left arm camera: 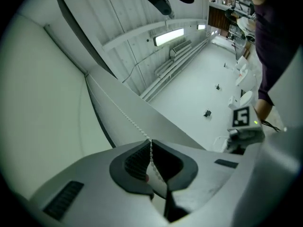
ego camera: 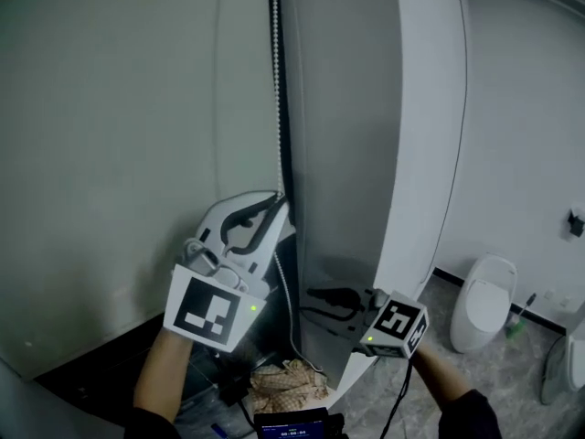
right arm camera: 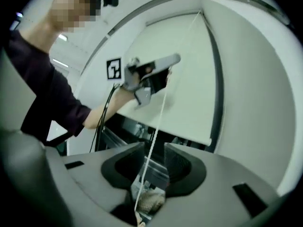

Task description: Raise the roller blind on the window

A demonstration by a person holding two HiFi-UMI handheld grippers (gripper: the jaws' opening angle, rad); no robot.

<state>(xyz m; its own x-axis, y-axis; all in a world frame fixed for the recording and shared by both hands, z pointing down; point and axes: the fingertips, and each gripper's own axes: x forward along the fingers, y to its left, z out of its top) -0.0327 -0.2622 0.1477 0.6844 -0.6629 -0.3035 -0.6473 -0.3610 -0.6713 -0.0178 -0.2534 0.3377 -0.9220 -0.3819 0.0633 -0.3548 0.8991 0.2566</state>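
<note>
The left gripper has its jaws closed on the bead chain, which is pinched between the ribbed pads and runs up and to the left, close beside the pale roller blind. At the right edge, the right gripper shows its marker cube. A strip light glows overhead.

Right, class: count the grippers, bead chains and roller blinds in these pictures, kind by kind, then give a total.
Grippers: 2 (left gripper, right gripper)
Bead chain: 1
Roller blind: 1
Total: 4
</note>
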